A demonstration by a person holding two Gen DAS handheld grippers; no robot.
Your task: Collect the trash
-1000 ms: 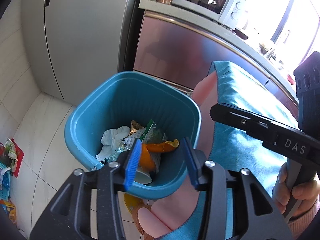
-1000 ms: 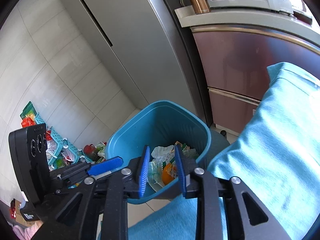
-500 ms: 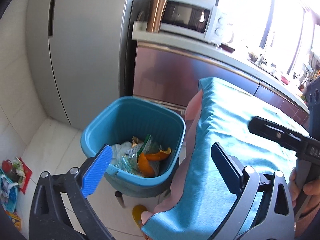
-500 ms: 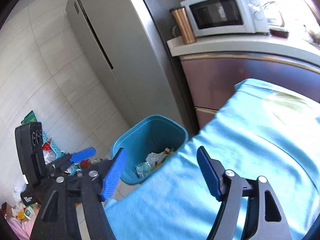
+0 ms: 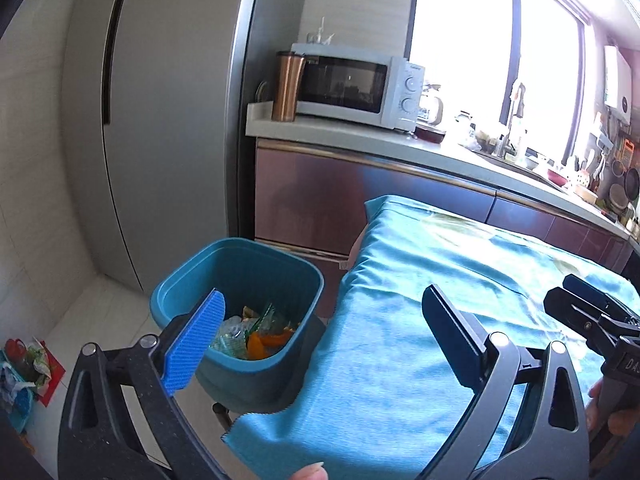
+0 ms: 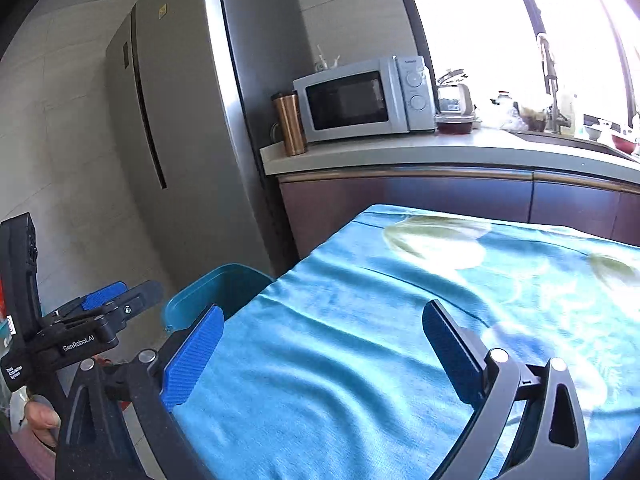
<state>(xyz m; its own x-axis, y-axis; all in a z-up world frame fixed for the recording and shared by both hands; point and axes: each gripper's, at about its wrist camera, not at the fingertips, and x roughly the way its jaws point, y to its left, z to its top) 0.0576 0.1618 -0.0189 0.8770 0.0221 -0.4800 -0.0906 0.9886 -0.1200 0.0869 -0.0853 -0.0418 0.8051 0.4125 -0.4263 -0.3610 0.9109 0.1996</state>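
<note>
Now both the left gripper and right gripper gape wide, holding nothing.

Both cameras look forward along their own fingers, from above the near end of a cloth-covered table toward the kitchen counter. The left view stands over the table's left edge, angled down into the bin just beside it. The right view faces higher across the cloth; both share the bin, fridge and microwave.
</note>
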